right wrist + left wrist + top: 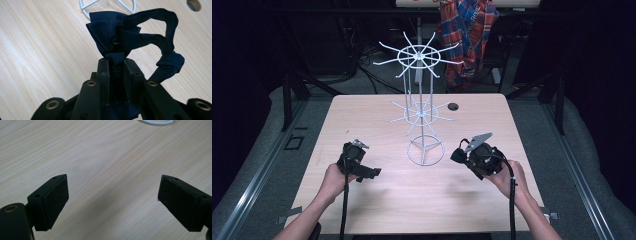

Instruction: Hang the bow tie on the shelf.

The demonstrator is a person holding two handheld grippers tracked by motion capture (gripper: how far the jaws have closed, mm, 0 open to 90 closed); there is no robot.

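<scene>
The navy bow tie (113, 32) is what I have in hand: in the right gripper view it sits at the centre of the frame, its knot end pinched between the jaws, with the neck strap (165, 47) looping out to the right and hanging free. I judge it light and soft, with no stiffness at all, so it will droop and swing from wherever I pinch it. The small metal clasp near the knot looks like the only hard part. The knot is the thickest, least slippery place, so the hold I have seems right; the strap loop is what I would offer to a hook.

My right gripper (460, 155), lower right of the high view, is clamped on the fabric, just beside the ring base of the white wire rack (421, 112) standing mid-table. The rack's thin hooked spokes look easy to nudge.

My left gripper (374, 172), lower left, has its jaws wide apart over the bare table (107, 157), holding nothing.
</scene>
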